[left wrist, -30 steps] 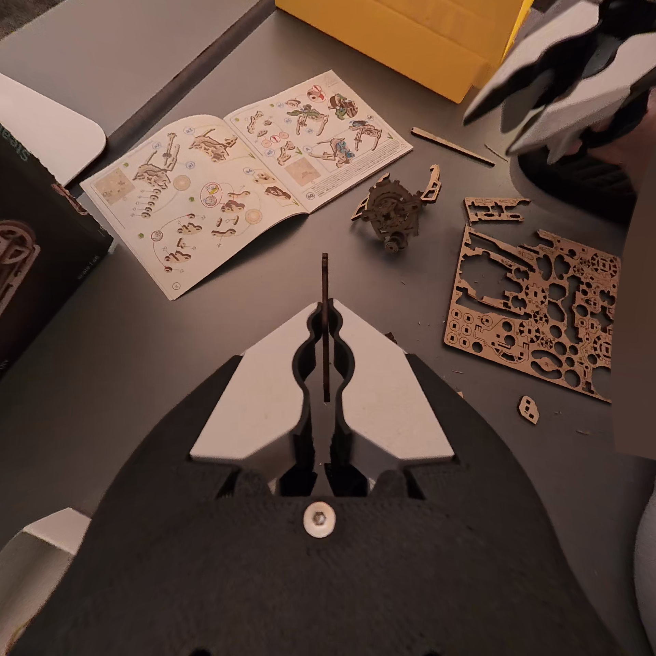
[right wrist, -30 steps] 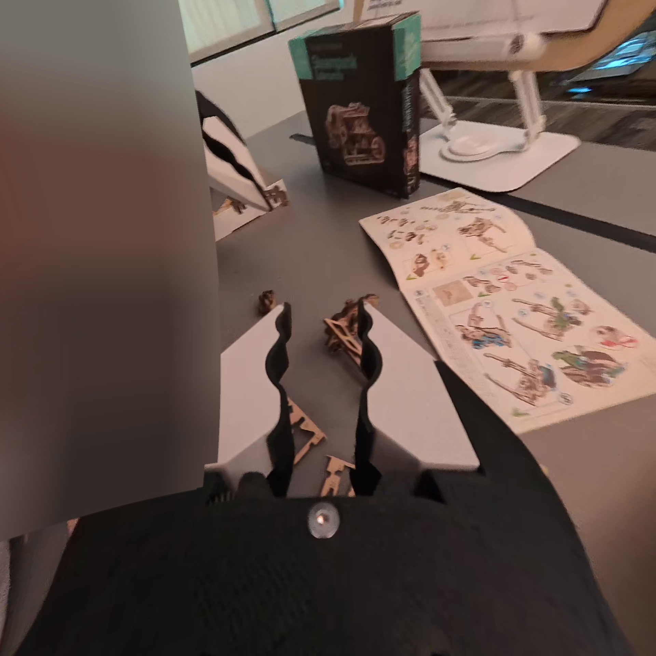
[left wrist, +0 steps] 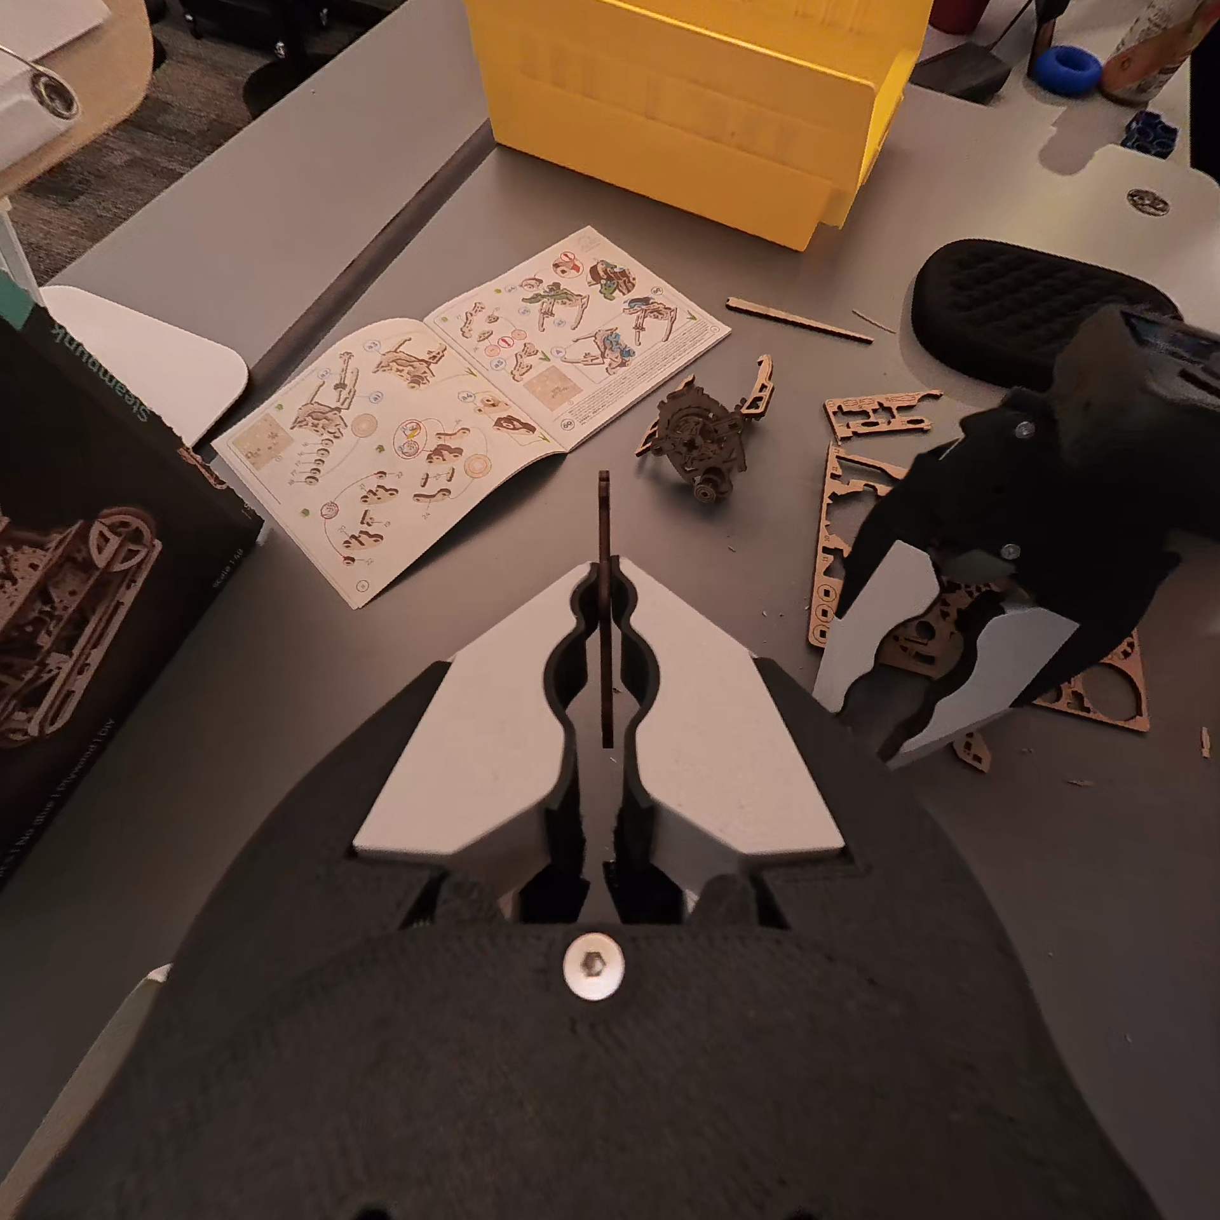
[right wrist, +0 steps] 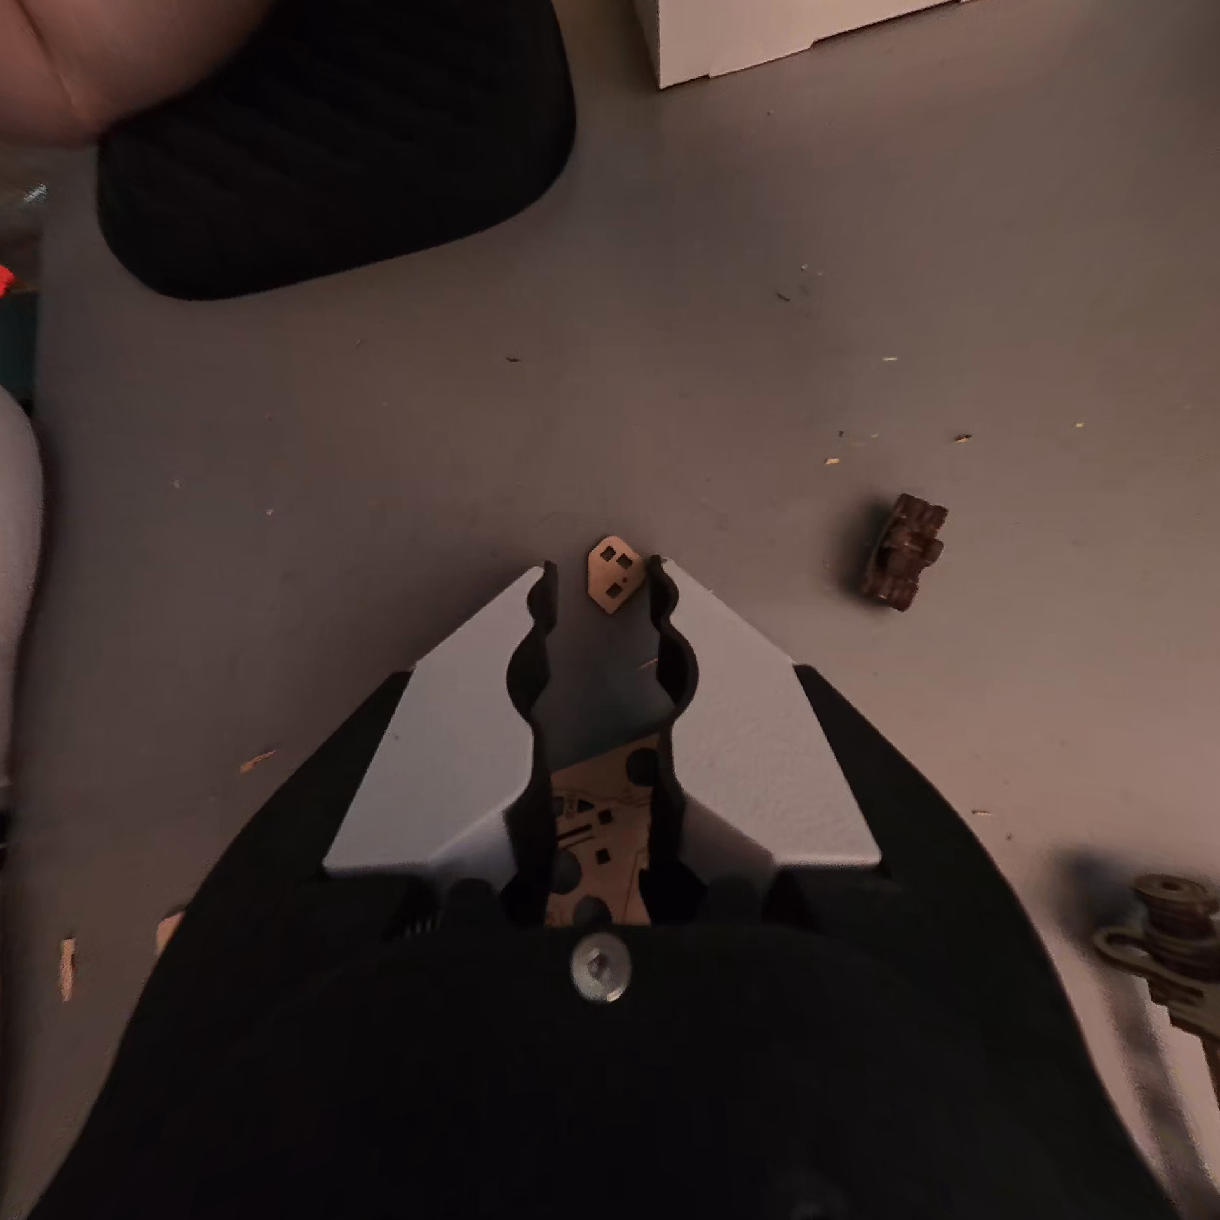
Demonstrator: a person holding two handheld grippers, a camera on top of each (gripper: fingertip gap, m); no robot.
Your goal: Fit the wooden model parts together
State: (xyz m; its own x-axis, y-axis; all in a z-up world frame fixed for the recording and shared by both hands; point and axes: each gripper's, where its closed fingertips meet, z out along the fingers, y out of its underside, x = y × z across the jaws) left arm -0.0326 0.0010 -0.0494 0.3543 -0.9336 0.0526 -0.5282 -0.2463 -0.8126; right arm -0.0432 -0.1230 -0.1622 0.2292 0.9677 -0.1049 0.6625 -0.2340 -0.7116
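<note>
My left gripper (left wrist: pixel 604 569) is shut on a thin flat wooden part (left wrist: pixel 603 521), seen edge-on and held above the table. A dark part-built wooden model (left wrist: pixel 700 449) lies ahead of it. My right gripper (right wrist: pixel 602 569) is open and points down at the table. A small pale wooden piece with holes (right wrist: pixel 614 573) lies between its fingertips, close to the right finger. In the left wrist view the right gripper (left wrist: pixel 924 716) hangs over the punched plywood sheet (left wrist: pixel 851 528). The sheet also shows between the right fingers (right wrist: pixel 607 825).
An open instruction booklet (left wrist: pixel 462 429), a yellow bin (left wrist: pixel 693 112), a dark kit box (left wrist: pixel 86 561) and a black pad (left wrist: pixel 1016 304) surround the work area. A wooden strip (left wrist: pixel 799 321) lies near the pad. A dark wooden block (right wrist: pixel 901 551) and a gear piece (right wrist: pixel 1168 937) lie right of the right gripper. There is about 15 centimeters between the tips of the two grippers.
The right gripper has swung from facing across the table to pointing down over the small pale piece. The left gripper has pulled back a little and still holds its part.
</note>
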